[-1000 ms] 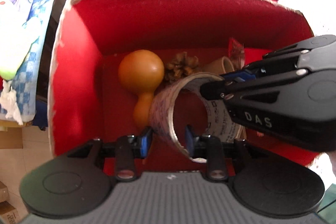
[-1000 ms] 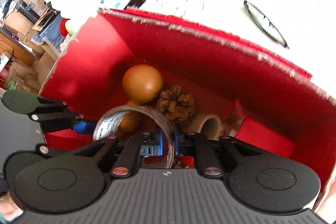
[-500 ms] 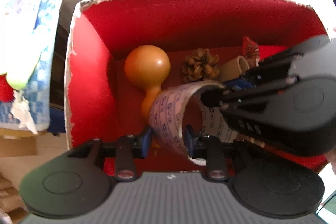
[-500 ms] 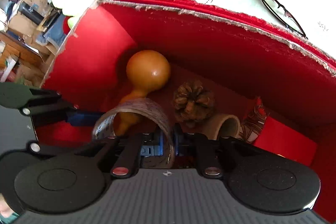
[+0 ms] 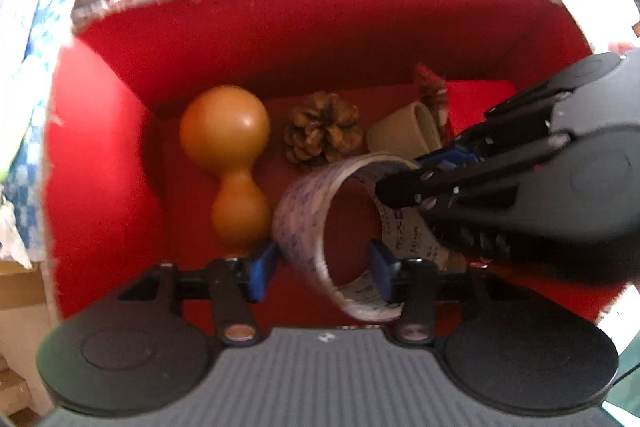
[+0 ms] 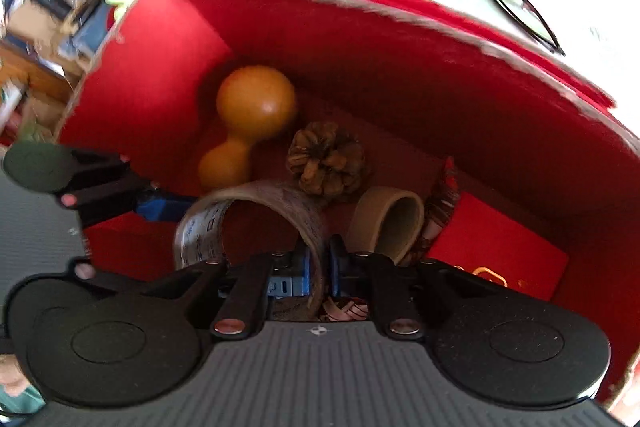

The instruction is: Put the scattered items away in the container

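The right hand-held gripper [image 6: 319, 269] pinches the wall of the printed clear tape roll [image 6: 256, 223] inside the red cardboard box [image 6: 152, 67]. The left hand-held gripper [image 5: 320, 267], its jaws just opening, straddles the roll's near wall without pressing. An orange gourd [image 5: 230, 155] and brown pine cone [image 5: 324, 133] lie on the box floor.

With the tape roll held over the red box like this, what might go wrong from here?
1. The left gripper has just been opening and its pads no longer press the tape roll; only the right gripper pinches its thin wall, so it may swing or slip.
2. Released here, it could land on the pine cone or gourd and roll.
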A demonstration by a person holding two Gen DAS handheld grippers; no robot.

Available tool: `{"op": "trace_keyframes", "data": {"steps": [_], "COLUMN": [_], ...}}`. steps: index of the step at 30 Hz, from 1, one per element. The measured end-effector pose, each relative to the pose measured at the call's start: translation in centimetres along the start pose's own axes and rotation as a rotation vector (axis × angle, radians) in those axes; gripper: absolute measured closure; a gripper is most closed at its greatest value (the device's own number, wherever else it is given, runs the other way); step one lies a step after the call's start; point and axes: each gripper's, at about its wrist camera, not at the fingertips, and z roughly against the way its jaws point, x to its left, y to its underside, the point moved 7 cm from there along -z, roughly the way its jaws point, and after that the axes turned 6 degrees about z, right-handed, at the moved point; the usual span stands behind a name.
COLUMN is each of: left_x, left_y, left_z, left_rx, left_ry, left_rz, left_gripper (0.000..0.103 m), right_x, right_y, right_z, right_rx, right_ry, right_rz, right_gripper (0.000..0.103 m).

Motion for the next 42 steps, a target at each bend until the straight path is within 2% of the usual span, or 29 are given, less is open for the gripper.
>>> {"op": "trace_keyframes", "data": {"steps": [2, 5, 6, 8, 9, 13, 17, 20, 22, 24, 27, 34, 39, 41, 42], "left_x": [0.3, 0.6, 0.8, 1.2, 1.4, 1.5, 1.2, 1.6, 1.4, 1.4, 1.4, 1.7, 1.6, 1.6, 1.6], "left_y": [0.2, 0.1, 0.1, 0.0, 0.0, 0.3, 0.4, 0.6, 0.7, 0.7, 0.7, 0.7, 1.4, 1.5, 1.5], "left_z": [-0.6, -0.1, 0.2, 0.9, 1.4, 3.2, 4.1, 4.6, 4.6, 4.5, 4.0, 3.6, 5.3, 6.2, 6.4], "left_rx": [0.021, 0.011, 0.006, -0.016, -0.029, -0.06, -0.099, -0.109, -0.109, -0.107, -0.114, -0.135, -0.202, -0.239, -0.252], "left_ry": [0.008, -0.001, -0.008, -0.01, -0.009, 0.005, -0.023, -0.01, -0.03, -0.065, -0.077, -0.087, -0.097, -0.099, -0.104], "left_rz": [0.013, 0.022, 0.022, 0.031, 0.033, 0.03, 0.004, 0.005, -0.004, -0.01, -0.013, -0.009, 0.005, 0.021, 0.027], "left_gripper": [0.052, 0.051, 0.049, 0.034, 0.033, 0.035, 0.038, 0.044, 0.047, 0.046, 0.047, 0.047, 0.046, 0.046, 0.046], "right_x": [0.3, 0.5, 0.5, 0.5, 0.5, 0.1, -0.4, -0.7, -0.6, -0.1, 0.2, -2.0, -3.5, -3.7, -3.8], "right_y": [-0.3, -0.7, -0.8, -0.9, -0.9, -0.7, -0.2, 0.4, 0.7, 0.6, 0.3, 1.4, 2.4, 3.2, 3.5], "right_z": [-0.1, -0.3, -0.3, -0.3, -0.1, 1.2, 2.8, 2.8, 2.7, 2.5, 3.0, 6.1, 7.7, 8.3, 8.5], "right_rx": [0.006, 0.0, 0.001, -0.004, -0.006, -0.03, -0.066, -0.072, -0.074, -0.067, -0.095, -0.182, -0.244, -0.268, -0.278], "right_ry": [0.026, 0.029, 0.015, -0.013, -0.019, -0.042, -0.095, -0.112, -0.155, -0.186, -0.112, -0.071, 0.049, 0.053, 0.047], "right_rz": [0.002, 0.012, 0.006, -0.015, -0.019, -0.029, -0.068, -0.103, -0.138, -0.151, -0.115, -0.156, -0.203, -0.253, -0.274], "right_gripper": [0.093, 0.093, 0.093, 0.082, 0.08, 0.078, 0.077, 0.081, 0.087, 0.087, 0.085, 0.078, 0.071, 0.062, 0.062]}}
